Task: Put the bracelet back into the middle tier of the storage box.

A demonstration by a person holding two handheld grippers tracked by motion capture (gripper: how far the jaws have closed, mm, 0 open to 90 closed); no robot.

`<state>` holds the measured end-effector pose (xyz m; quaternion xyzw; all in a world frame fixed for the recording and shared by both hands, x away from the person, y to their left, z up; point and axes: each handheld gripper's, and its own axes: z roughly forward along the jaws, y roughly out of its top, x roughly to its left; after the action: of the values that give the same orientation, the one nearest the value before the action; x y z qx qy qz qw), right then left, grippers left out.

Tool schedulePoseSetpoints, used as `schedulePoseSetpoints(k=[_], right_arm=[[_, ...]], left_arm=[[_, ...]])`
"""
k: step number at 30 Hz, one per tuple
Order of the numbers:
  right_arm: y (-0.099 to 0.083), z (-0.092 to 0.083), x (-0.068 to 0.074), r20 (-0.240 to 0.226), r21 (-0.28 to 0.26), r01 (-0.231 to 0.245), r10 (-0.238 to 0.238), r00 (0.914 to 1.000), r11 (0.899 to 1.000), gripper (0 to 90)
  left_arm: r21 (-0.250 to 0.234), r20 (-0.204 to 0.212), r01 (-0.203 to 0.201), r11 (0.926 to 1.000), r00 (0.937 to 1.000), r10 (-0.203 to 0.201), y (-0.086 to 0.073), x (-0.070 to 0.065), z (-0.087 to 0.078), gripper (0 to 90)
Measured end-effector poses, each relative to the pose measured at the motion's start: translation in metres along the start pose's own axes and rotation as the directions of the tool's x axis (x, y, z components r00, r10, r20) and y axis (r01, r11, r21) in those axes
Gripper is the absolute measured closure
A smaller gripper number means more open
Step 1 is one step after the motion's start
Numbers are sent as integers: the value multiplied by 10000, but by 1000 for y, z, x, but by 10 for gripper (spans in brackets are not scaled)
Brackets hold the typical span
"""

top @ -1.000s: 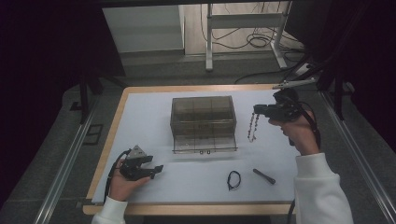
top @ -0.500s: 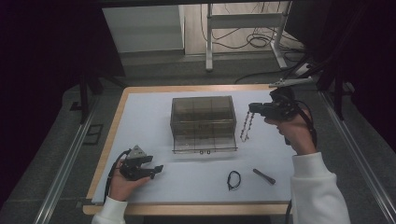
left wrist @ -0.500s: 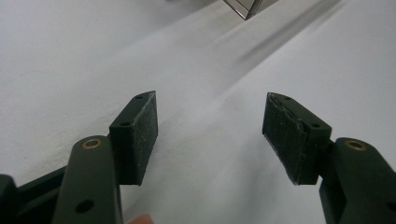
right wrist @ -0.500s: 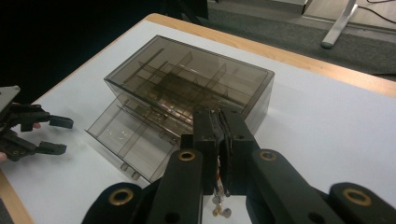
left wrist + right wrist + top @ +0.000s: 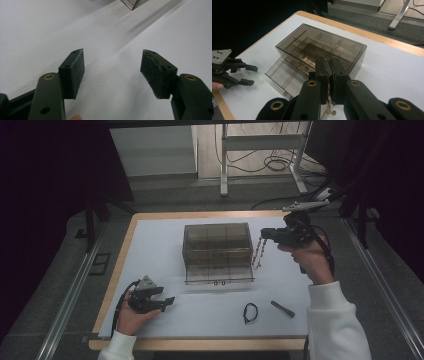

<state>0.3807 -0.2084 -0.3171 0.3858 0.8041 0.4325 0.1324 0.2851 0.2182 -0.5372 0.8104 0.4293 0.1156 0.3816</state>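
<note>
My right tongs [image 5: 264, 236], raised at the frame's right, pinch a dangling chain [image 5: 257, 254] beside the organizer box [image 5: 217, 251]. My left tongs [image 5: 167, 301] rest released on the counter [image 5: 165, 240], lower left.

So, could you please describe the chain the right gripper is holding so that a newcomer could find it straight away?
Start at the smoky clear drawer box in the middle of the white table. Just beside its right end, the right gripper is shut on a beaded chain that dangles towards the table. Unlike the black loop and dark stick lying flat nearer the person, it hangs in the air.
</note>
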Motion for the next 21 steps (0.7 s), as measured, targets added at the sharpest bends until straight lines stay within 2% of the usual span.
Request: schedulePoseSetpoints(k=[10,21], right_arm=[[7,7,12,-187,-23,194,-195,9996,9998,861],[11,24,23,-476,74,264,-260,9985,9996,861]], left_arm=[[12,2,2,10000,10000,-3,0,0,0,358],[-14,2,24,10000,10000,-24,0,1,0,358]])
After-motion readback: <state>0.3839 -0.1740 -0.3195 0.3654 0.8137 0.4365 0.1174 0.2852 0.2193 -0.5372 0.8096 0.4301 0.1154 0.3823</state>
